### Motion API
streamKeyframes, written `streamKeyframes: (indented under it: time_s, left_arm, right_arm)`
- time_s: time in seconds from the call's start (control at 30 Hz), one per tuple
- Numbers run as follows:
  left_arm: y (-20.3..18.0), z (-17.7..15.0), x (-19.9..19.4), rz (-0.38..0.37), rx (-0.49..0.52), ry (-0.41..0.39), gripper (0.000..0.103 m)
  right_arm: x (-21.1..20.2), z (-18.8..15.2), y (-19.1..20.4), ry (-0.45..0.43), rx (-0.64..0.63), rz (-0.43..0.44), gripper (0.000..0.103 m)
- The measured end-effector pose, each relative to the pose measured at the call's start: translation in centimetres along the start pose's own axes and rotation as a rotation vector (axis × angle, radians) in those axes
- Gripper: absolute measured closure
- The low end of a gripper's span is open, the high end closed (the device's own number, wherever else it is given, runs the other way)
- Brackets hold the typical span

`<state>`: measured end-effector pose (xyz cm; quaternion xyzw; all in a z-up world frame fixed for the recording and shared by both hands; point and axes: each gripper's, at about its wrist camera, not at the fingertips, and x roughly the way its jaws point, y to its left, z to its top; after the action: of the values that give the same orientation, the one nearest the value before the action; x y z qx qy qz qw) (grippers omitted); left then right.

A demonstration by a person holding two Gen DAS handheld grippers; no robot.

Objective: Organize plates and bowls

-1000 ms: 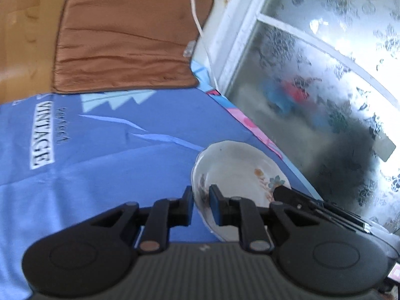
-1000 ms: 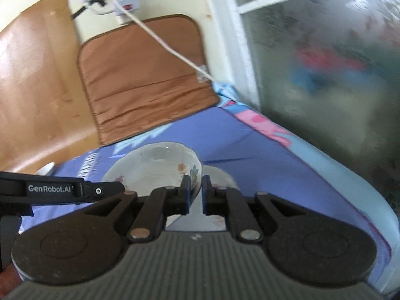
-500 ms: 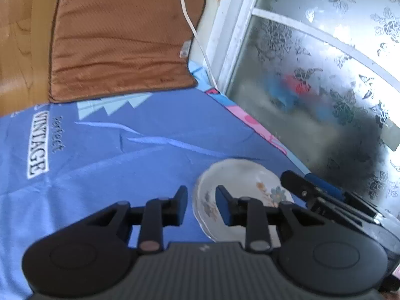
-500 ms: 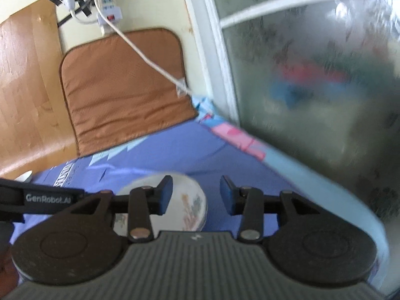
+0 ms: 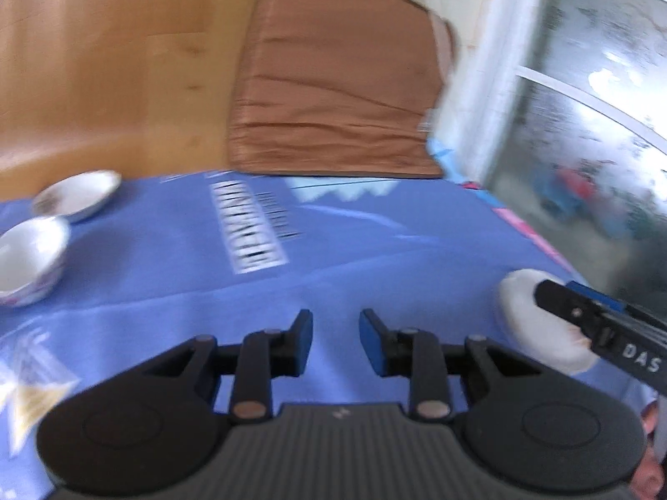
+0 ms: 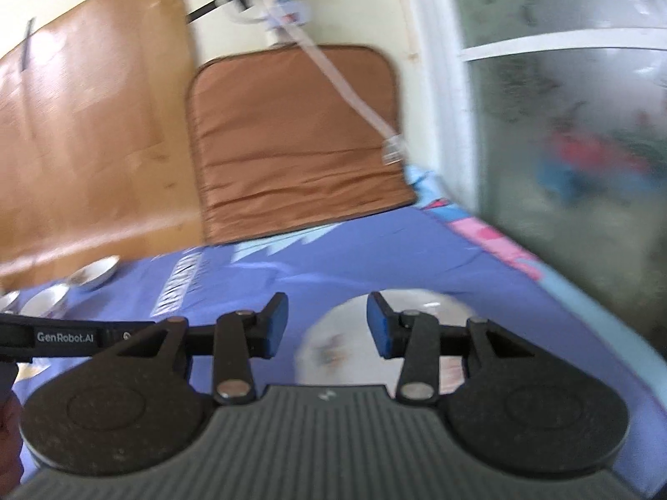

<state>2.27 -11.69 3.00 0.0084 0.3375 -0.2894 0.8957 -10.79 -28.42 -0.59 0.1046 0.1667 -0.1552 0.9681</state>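
A white flowered dish (image 6: 333, 348) lies on the blue cloth (image 5: 375, 258) near the window side, blurred. My right gripper (image 6: 327, 321) hovers just above its near rim, open, with nothing pinched. In the left wrist view the same dish (image 5: 529, 325) sits at the right, partly behind the right gripper's body (image 5: 600, 333). My left gripper (image 5: 335, 333) stands open over bare cloth, well left of that dish. A shallow white plate (image 5: 77, 200) and a white bowl (image 5: 29, 262) rest at the cloth's far left.
A brown cushion (image 5: 333, 96) leans against the wall behind the cloth, with a wooden panel (image 5: 104, 62) to its left. A frosted window (image 6: 562, 125) runs along the right edge. A white cable (image 6: 346, 91) hangs over the cushion.
Both grippers let go of the dish rim and opened. The left one swung left across the cloth, bringing the far-left plate and bowl into view. The right one drew back a little.
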Motion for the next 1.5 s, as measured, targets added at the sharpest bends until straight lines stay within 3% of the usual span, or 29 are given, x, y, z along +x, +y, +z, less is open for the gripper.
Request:
streamKeyframes:
  time_s: [0.4, 0.53, 0.73, 1.03, 1.3, 1.4, 1.5]
  left_arm:
    - [12.8, -2.4, -4.9, 0.251, -0.153, -0.098, 0.074]
    - [15.7, -2.7, -5.5, 0.255, -0.242, -0.116, 0.074]
    - [16.1, -3.7, -4.1, 0.247, -0.249, -0.116, 0.074]
    - [17.0, -3.9, -4.5, 0.223, -0.292, -0.14, 0.073]
    - [17.1, -3.8, -4.3, 0.207, -0.298, -0.131, 0.07]
    - [17.4, -3.8, -4.1, 0.198, -0.307, -0.13, 0.07]
    - [17.4, -3.9, -4.2, 0.194, -0.307, -0.131, 0.069]
  right_arm:
    - [4.0, -0.7, 9.4, 0.189, -0.081, 0.27, 0.06]
    - [5.8, -0.3, 12.6, 0.245, -0.107, 0.345, 0.061]
    - [12.4, 3.3, 17.3, 0.348, -0.029, 0.437, 0.061]
    - [24.2, 6.0, 23.7, 0.513, 0.117, 0.4, 0.06]
    - [28.4, 5.4, 26.4, 0.551, 0.1, 0.305, 0.062]
    - [28.8, 5.3, 27.0, 0.556, 0.064, 0.304, 0.09]
    - [28.6, 5.5, 27.0, 0.545, 0.062, 0.312, 0.093]
